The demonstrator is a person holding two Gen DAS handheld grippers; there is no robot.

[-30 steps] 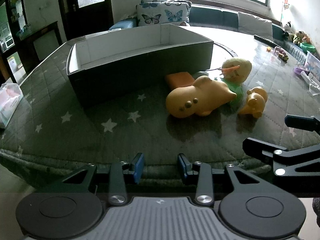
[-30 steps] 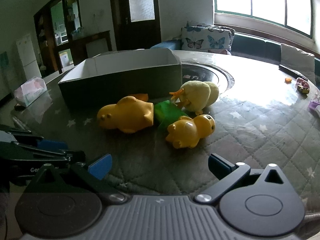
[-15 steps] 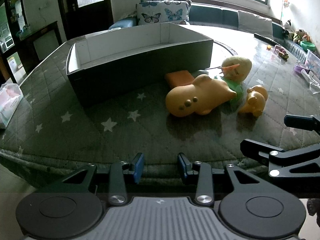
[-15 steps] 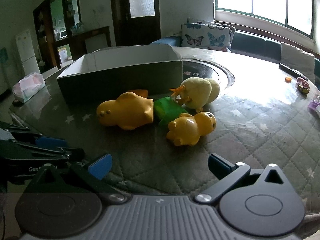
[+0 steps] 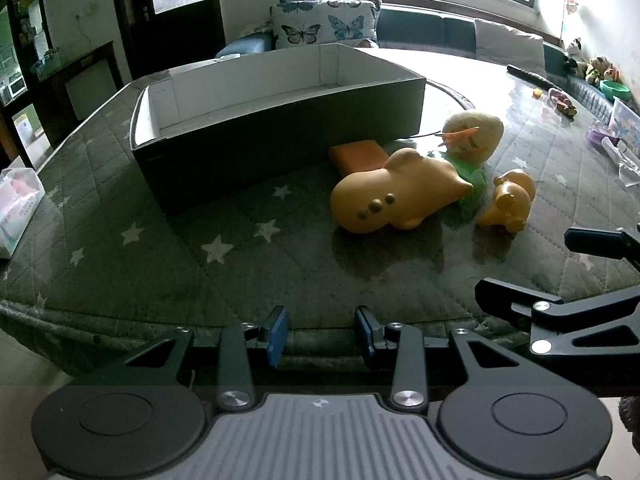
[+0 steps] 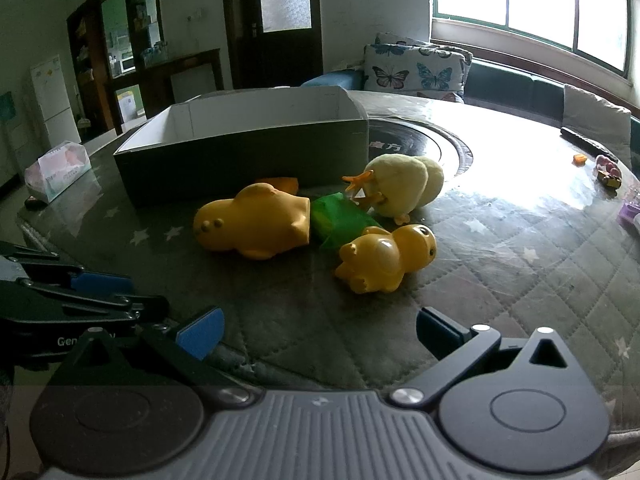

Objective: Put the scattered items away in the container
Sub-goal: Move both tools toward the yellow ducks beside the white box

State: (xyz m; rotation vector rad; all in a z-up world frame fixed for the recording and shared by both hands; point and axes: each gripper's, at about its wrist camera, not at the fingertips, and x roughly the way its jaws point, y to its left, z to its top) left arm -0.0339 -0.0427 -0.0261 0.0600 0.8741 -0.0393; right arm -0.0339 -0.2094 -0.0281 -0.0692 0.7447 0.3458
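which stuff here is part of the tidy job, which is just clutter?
Job: box, big duck, small duck, plush chick, green toy, orange block.

Clutter: tissue pack, butterfly pillow, remote, small bits at far right edge.

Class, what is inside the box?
Only bare white inner walls show in the box; its floor is hidden behind the near wall, so contents cannot be ruled out.
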